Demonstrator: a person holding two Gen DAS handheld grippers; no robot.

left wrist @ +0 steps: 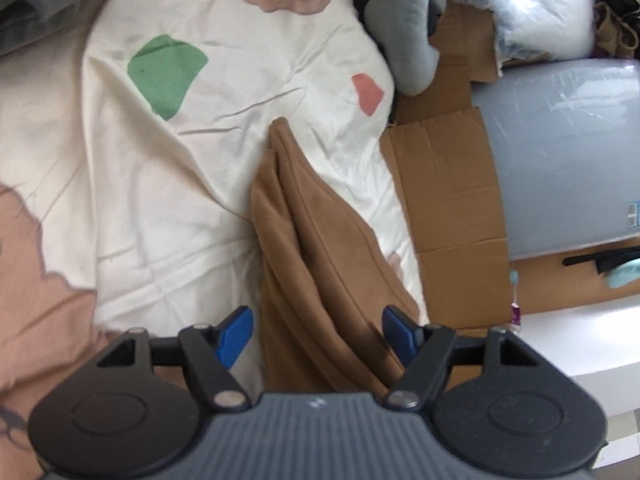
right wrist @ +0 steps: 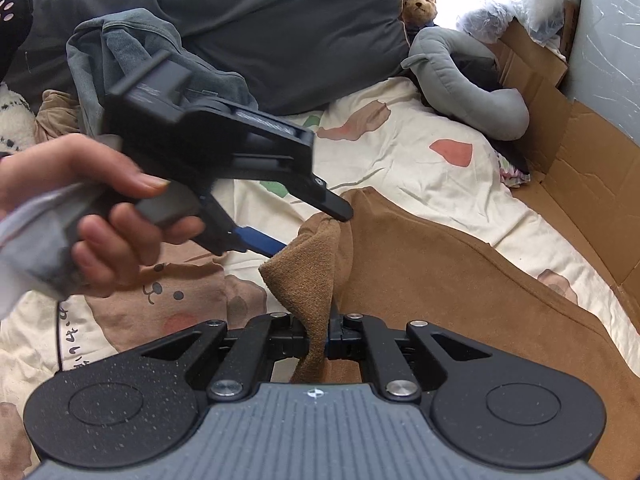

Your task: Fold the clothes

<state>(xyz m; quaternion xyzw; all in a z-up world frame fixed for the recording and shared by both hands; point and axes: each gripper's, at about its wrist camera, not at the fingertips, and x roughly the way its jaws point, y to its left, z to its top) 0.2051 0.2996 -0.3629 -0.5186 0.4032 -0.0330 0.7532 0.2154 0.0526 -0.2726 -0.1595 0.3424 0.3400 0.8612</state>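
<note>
The left gripper (left wrist: 318,334) points down over the sheet (left wrist: 200,168), and its blue fingers (left wrist: 234,336) stand wide apart, with nothing between them. Below the gap lies the brown garment (left wrist: 316,256), folded into a long narrow strip that runs away from the camera. Its near end is hidden behind the gripper body.

In the right wrist view the same left gripper (right wrist: 308,228) comes in from the left, tilted downward, and a bare hand (right wrist: 100,216) wraps around its grey handle. One blue finger and one black tip reach the raised corner of the garment (right wrist: 460,280) — I cannot tell if they touch the cloth there. The hand is a little blurred and its wrist is cut off by the frame edge.

The right gripper (right wrist: 318,338) is closed on a fold of the brown cloth, which hangs through the pinch and rises up in a loose peak in front of it. The rest of the garment spreads to the right over the sheet, beside the cardboard (right wrist: 580,184). A grey plush (right wrist: 472,76) lies farther back — its lower part is hidden behind the sheet.
</note>
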